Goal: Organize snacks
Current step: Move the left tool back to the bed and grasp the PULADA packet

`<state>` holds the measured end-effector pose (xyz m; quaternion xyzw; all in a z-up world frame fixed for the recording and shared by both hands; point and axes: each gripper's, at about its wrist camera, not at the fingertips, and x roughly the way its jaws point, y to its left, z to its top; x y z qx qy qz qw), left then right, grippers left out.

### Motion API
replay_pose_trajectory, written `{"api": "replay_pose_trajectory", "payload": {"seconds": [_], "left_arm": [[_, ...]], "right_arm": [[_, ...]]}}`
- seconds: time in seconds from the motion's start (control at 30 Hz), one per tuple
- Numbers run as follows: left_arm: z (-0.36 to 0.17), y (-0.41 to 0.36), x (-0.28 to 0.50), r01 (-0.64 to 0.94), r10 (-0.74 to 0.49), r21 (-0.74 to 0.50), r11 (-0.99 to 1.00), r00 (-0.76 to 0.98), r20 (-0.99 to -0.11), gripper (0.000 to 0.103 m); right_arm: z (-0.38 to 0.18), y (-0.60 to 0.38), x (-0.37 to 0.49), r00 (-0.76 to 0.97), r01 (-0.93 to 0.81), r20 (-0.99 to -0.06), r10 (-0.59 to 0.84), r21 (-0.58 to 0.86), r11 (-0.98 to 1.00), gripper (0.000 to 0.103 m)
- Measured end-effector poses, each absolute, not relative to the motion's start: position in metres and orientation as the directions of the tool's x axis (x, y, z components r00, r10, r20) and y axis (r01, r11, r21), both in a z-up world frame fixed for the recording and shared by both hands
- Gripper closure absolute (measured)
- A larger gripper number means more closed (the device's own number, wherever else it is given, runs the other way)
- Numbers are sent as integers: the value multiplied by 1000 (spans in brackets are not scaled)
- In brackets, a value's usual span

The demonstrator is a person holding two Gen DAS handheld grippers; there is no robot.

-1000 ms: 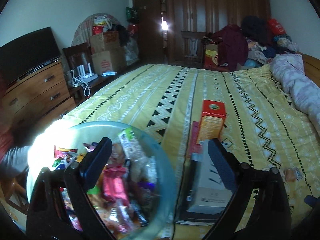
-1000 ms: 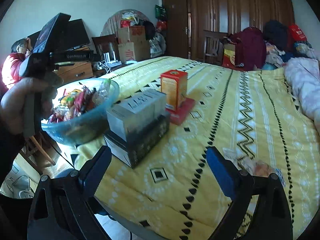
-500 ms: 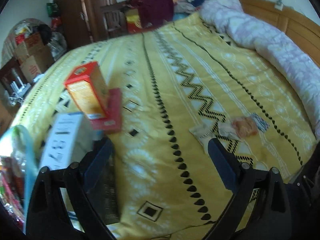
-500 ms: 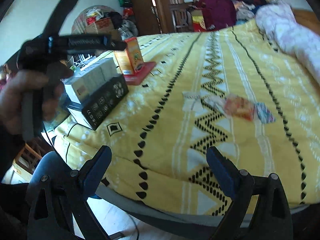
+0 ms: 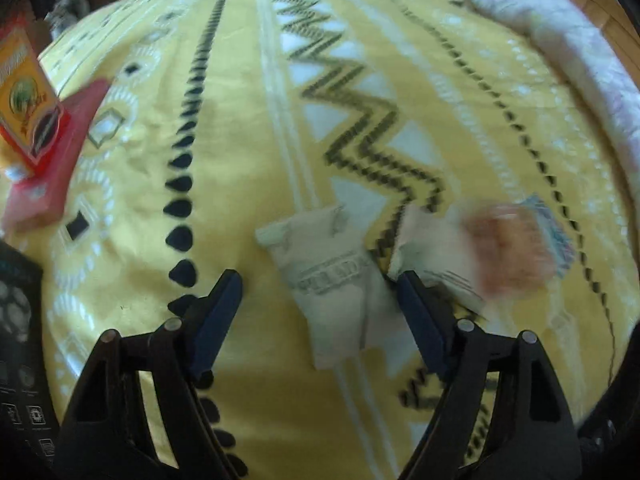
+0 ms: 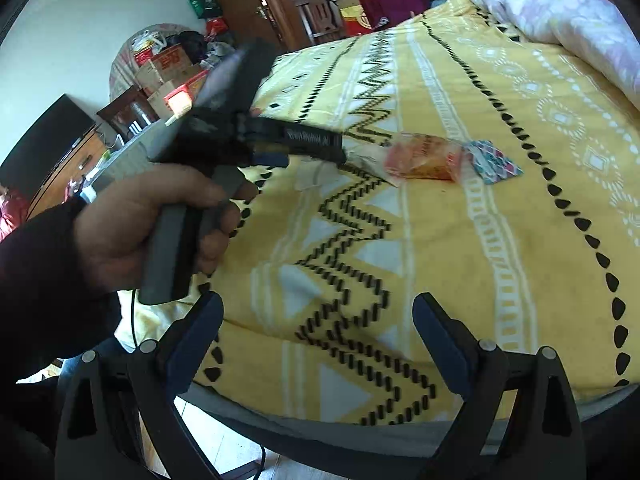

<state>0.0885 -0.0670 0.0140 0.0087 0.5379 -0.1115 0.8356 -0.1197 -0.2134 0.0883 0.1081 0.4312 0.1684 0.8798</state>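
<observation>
Several snack packets lie on the yellow patterned bedspread. In the left wrist view a pale packet lies between the fingers of my open left gripper, which hovers close above it. Beside it are another white packet, an orange one and a blue patterned one. The right wrist view shows the left gripper held by a hand, reaching toward the orange packet and blue packet. My right gripper is open and empty above the bed's near edge.
An orange box stands on a flat red box at the left, with a black box nearer. A pink quilt lies at the bed's far right. Cardboard boxes, a dresser and wardrobe stand beyond.
My left gripper has swung right from the snack bowl and boxes and come down over the loose packets. My right gripper has turned right, toward the bed's near edge.
</observation>
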Motion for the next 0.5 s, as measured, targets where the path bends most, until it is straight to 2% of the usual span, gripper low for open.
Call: {"api": "replay_pose_trajectory", "payload": {"seconds": [0.07, 0.17, 0.4, 0.5], "left_arm": [[17, -52, 84, 166, -164, -99, 981, 443, -881, 37], [19, -28, 79, 124, -157, -111, 986, 464, -872, 42], [20, -3, 74, 136, -205, -159, 978, 483, -851, 42], [21, -3, 77, 133, -215, -170, 976, 496, -841, 33]], "right_arm": [[86, -218, -120, 573, -193, -724, 385, 337, 921, 6], [81, -221, -120, 568, -182, -728, 384, 344, 921, 6], [78, -213, -117, 557, -203, -732, 393, 339, 919, 6], [81, -216, -114, 567, -194, -728, 385, 337, 921, 6]]}}
